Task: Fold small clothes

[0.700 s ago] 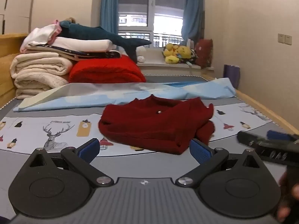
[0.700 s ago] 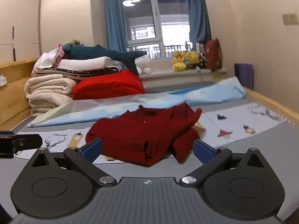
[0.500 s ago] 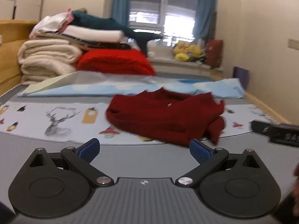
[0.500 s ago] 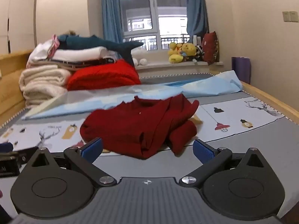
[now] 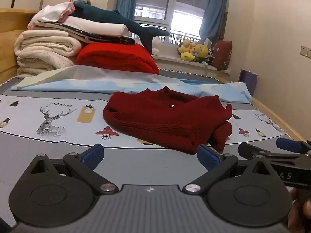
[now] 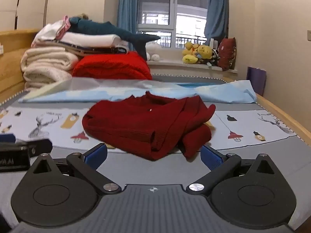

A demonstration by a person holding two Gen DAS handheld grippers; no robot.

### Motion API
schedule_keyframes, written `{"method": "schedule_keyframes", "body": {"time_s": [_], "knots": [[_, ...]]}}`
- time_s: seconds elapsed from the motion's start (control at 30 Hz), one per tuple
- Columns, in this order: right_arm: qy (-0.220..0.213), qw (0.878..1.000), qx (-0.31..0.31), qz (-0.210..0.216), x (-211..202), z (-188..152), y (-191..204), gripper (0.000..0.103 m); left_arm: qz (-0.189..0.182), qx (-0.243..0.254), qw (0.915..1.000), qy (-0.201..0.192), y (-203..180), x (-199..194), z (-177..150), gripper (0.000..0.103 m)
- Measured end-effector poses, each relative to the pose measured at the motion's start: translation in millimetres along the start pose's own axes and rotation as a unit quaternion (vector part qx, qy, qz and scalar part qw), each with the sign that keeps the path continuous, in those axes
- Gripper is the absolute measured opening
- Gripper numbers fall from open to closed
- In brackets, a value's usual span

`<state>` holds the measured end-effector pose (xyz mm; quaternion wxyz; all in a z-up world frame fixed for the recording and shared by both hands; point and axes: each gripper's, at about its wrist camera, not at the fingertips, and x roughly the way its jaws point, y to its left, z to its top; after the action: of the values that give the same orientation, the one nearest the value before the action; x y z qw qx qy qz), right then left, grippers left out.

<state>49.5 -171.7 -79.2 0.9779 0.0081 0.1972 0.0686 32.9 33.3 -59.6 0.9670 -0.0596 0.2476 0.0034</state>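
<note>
Red sweater [image 5: 167, 116] on "FASHION HOME" deer-print sheet [image 5: 58, 114], both hand-held grippers [image 5: 150, 155] [image 6: 153, 155] spread apart, empty

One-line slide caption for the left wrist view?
Open left tongs face a crumpled dark red sweater on the printed bed sheet.

From my feed the room is evenly lit and warm in tone. The window [image 5: 173, 17] is the brightest patch, its lower panes blown out white, with a ceiling lamp reflected in the glass above. Shadows below the window are soft. Fisheye bending curves the walls beside it, corners go black, and the right wrist view shows slight blur.
</note>
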Motion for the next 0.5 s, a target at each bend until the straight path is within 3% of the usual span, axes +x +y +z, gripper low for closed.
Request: {"method": "schedule_keyframes", "body": {"time_s": [0.5], "knots": [[0.006,1.0,0.006,0.016,5.8,-0.7,-2.5,0.095,-0.009,0.009,0.9999,-0.002,-9.7,6.2,-5.1,0.102]]}}
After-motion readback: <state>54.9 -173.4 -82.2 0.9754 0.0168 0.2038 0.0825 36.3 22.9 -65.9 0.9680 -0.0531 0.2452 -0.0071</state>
